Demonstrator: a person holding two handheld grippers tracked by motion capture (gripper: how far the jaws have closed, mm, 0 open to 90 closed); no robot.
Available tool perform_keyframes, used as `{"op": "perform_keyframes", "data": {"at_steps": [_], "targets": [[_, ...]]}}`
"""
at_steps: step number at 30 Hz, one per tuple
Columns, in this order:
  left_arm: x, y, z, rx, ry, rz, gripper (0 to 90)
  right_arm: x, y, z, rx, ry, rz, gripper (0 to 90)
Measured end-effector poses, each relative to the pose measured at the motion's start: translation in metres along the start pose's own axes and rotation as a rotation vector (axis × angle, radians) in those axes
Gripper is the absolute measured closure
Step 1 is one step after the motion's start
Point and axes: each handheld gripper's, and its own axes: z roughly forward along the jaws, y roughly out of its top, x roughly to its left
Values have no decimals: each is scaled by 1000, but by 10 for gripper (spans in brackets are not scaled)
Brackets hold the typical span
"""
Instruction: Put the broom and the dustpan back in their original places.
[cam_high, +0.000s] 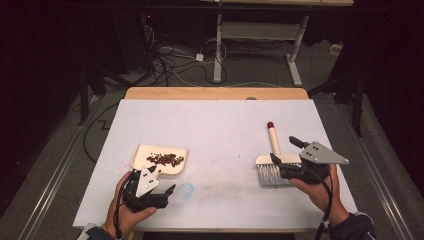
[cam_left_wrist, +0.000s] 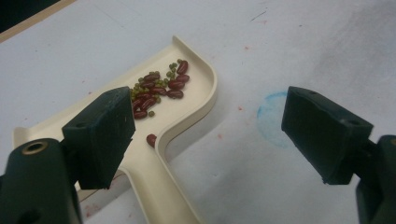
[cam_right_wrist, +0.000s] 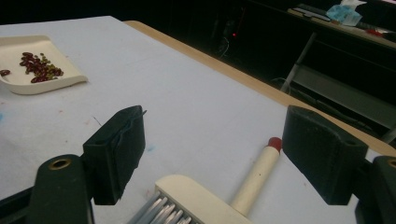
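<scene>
Lying beneath right gripper (cam_high: 290, 151), brush (cam_high: 272, 165)

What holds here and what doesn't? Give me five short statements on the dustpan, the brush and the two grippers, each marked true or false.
1. The beans lie inside the cream dustpan. True.
2. The left gripper is clamped on the dustpan's handle. False: its jaws stand wide apart, the handle lying between and below them, untouched.
3. The brush has a cream handle with a red tip. True.
4. The right gripper is shut on the brush. False: its jaws are open, with the brush lying on the table between them.
5. The beans are all red. False: small green ones are mixed in with the red.
</scene>
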Motion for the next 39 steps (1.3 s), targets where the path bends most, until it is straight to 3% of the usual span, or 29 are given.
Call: {"op": "perform_keyframes", "data": {"at_steps": [6, 18, 39], "targets": [[-1, 0, 1, 5, 0, 9, 168, -1, -9, -6, -21, -12, 3, 224], [-1, 1, 3, 7, 7, 28, 168, -3, -26, -12, 3, -35, -14, 220], [-1, 2, 8, 20, 13, 49, 168, 12, -64, -18, 80, 30, -26, 213]]}}
